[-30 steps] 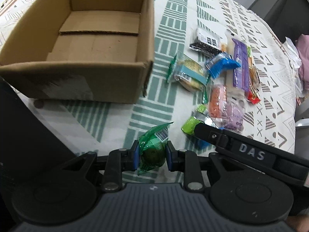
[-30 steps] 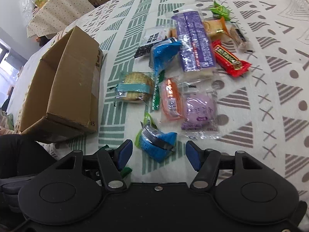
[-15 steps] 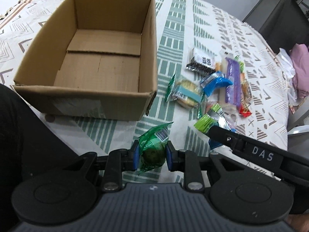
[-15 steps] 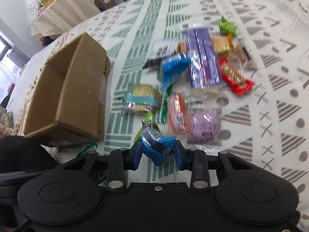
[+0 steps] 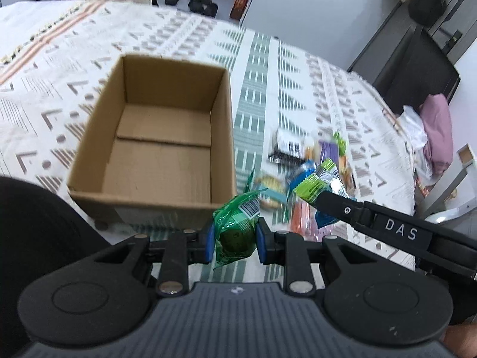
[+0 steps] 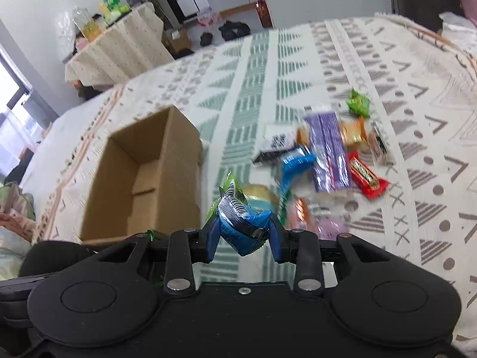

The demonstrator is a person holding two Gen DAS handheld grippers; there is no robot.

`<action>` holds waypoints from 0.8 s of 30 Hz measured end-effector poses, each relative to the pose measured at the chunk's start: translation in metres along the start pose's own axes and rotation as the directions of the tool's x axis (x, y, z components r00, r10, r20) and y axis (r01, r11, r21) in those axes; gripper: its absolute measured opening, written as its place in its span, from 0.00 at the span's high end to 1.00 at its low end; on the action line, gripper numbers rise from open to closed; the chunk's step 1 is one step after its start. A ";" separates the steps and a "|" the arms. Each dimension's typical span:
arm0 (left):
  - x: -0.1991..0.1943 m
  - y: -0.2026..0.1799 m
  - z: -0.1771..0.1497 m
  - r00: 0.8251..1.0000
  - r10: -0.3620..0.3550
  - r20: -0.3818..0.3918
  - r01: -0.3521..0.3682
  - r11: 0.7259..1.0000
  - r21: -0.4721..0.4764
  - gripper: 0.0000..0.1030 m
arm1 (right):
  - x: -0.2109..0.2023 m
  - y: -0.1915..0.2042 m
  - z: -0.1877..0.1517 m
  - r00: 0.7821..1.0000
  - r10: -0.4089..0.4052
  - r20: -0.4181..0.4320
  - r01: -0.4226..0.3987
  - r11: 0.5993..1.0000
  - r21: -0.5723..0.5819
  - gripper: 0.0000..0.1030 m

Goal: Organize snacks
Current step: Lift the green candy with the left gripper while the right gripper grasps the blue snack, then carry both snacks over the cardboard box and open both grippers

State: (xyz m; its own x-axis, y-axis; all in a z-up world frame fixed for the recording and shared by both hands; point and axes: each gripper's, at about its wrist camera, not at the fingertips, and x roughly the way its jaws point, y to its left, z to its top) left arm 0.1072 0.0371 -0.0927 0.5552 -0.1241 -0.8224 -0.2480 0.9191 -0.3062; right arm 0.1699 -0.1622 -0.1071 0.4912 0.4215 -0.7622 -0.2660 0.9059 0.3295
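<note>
I hold one snack in each gripper, and both must go into the cardboard box (image 5: 155, 155), so what matters is where the box lies from each one. My left gripper (image 5: 234, 240) is clenched on the green packet (image 5: 237, 226), pressed from both sides by the blue pads. In the left wrist view the open box stands straight ahead and a little to the left, its near wall just beyond the packet, and its long axis runs away from me toward the far edge of the bed. My right gripper (image 6: 243, 240) has just been closing and it now grasps the blue packet (image 6: 243, 228) between its pads. From this gripper the box (image 6: 143, 179) lies clearly to the left, with its right wall turned toward me. The box is empty, with only the bottom flaps to see. I judge the left gripper is the nearer one: it needs only to go forward over the near wall, while the right one must cross leftward over the side wall. The other snacks (image 6: 328, 155) lie in a group on the patterned bedcover (image 6: 259, 89), to the right of the box, well inside the bed's right edge.
</note>
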 end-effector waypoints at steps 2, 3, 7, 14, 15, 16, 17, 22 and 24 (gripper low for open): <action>-0.006 0.005 0.007 1.000 0.004 0.023 -0.004 1.000 -0.002 0.75 | -0.002 0.007 0.004 1.000 0.011 0.014 -0.011 1.000 0.000 0.67; -0.009 0.007 0.008 0.999 0.008 0.034 -0.008 1.000 -0.001 0.75 | -0.003 0.010 0.006 1.000 0.016 0.021 -0.016 1.000 -0.002 0.67; -0.016 0.016 0.019 0.997 0.014 0.072 -0.014 1.000 -0.005 0.75 | -0.005 0.025 0.012 0.999 0.032 0.042 -0.031 0.999 -0.017 0.67; -0.024 0.041 0.035 0.994 0.040 0.106 -0.034 0.998 -0.052 0.75 | 0.001 0.050 0.020 0.997 0.048 0.052 -0.046 0.998 -0.035 0.67; -0.025 0.044 0.037 0.993 0.043 0.109 -0.036 0.998 -0.059 0.75 | 0.002 0.054 0.020 0.997 0.052 0.052 -0.050 0.998 -0.036 0.67; -0.025 0.048 0.040 0.993 0.046 0.113 -0.039 0.997 -0.065 0.74 | 0.003 0.057 0.021 0.997 0.055 0.052 -0.053 0.998 -0.039 0.67; -0.025 0.051 0.042 0.992 0.049 0.116 -0.041 0.997 -0.071 0.74 | 0.005 0.061 0.022 0.997 0.058 0.052 -0.055 0.998 -0.042 0.67; -0.022 0.066 0.051 0.990 0.067 0.126 -0.054 0.994 -0.099 0.74 | 0.012 0.080 0.026 0.996 0.077 0.049 -0.074 0.996 -0.057 0.67; -0.021 0.071 0.055 0.989 0.064 0.131 -0.050 0.993 -0.108 0.73 | 0.016 0.085 0.028 0.996 0.082 0.048 -0.079 0.995 -0.062 0.67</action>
State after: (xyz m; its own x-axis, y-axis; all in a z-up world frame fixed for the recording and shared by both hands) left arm 0.1220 0.1259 -0.0710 0.6372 -0.0151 -0.7705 -0.3594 0.8786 -0.3145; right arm 0.1780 -0.0770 -0.0753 0.5070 0.4956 -0.7052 -0.3547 0.8656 0.3534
